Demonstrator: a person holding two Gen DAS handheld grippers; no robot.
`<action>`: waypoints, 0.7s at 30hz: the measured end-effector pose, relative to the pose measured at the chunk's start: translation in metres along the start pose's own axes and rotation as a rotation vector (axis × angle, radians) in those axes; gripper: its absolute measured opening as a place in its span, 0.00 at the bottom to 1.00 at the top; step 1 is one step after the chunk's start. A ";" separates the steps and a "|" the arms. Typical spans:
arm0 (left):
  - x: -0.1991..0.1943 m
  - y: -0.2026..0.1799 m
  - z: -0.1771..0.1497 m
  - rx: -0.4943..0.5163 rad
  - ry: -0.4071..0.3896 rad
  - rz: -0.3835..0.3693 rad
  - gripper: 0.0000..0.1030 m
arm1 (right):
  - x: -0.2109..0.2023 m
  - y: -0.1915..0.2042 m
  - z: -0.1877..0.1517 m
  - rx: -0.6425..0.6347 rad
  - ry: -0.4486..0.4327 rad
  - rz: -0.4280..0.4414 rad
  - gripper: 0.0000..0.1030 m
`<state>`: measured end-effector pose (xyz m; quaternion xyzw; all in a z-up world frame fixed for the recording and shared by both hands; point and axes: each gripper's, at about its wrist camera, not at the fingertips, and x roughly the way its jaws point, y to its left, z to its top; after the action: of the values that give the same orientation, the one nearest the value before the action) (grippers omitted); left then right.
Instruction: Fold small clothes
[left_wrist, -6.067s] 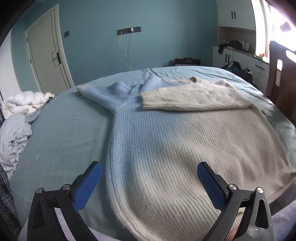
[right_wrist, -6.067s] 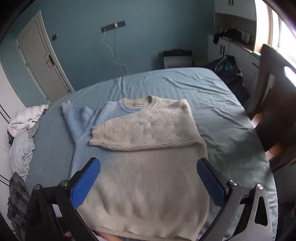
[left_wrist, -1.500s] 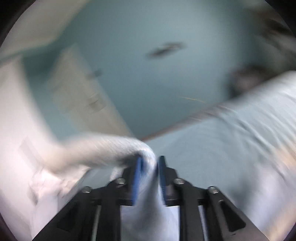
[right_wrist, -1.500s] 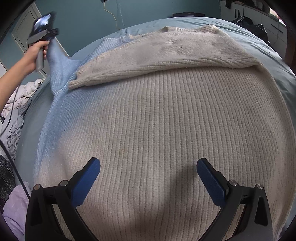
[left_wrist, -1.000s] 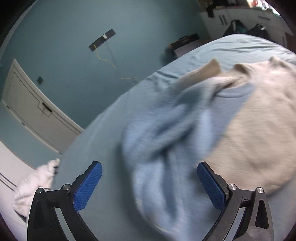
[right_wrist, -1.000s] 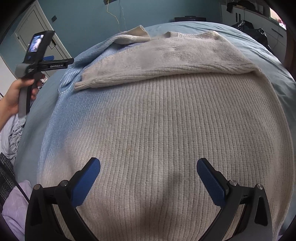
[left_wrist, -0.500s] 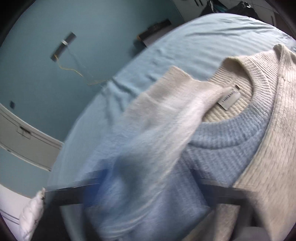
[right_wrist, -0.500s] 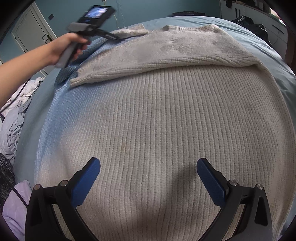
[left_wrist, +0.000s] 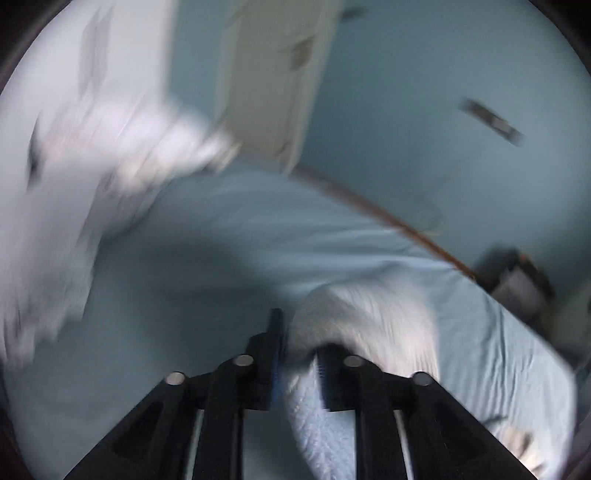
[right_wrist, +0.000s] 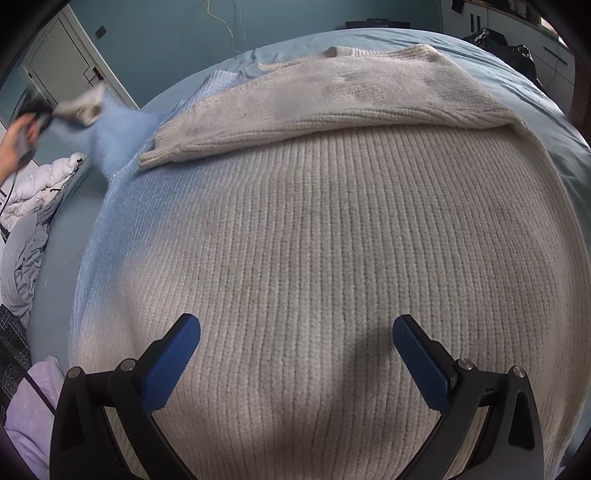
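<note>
Mid sleeve-fold: my left gripper (left_wrist: 297, 363), jaws just reopening slightly, still pinches blue sleeve (right_wrist: 110, 133) left of sweater (right_wrist: 332, 240). Right gripper (right_wrist: 295, 347) wide open, empty, above sweater hem. Next: lay sleeve across sweater chest.

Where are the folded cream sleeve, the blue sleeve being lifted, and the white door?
cream sleeve (right_wrist: 314, 99), right wrist view, mid-sleeve.
blue sleeve (right_wrist: 110, 129), right wrist view, raised part.
door (right_wrist: 66, 66), right wrist view, panel.

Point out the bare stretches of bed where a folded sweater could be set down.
Bare sheet lies right of the sweater and beyond its collar toward the wall. The strip left of it is narrow, hemmed in by piled bedding, with the left gripper lifting the blue sleeve over it.
</note>
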<state>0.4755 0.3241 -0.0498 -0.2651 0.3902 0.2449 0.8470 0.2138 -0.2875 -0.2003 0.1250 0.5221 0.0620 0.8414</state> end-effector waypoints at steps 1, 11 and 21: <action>0.012 0.032 -0.004 -0.054 0.063 0.016 0.52 | 0.001 0.001 0.001 0.000 0.003 -0.002 0.99; 0.071 0.159 -0.052 -0.108 0.149 0.124 0.83 | -0.005 0.015 -0.001 -0.061 -0.015 -0.025 0.99; 0.117 0.065 -0.037 0.291 0.044 -0.113 1.00 | 0.004 0.016 -0.002 -0.083 0.015 -0.048 0.99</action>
<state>0.4831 0.3727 -0.1794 -0.1663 0.4246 0.1318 0.8802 0.2146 -0.2712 -0.2002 0.0769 0.5282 0.0644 0.8431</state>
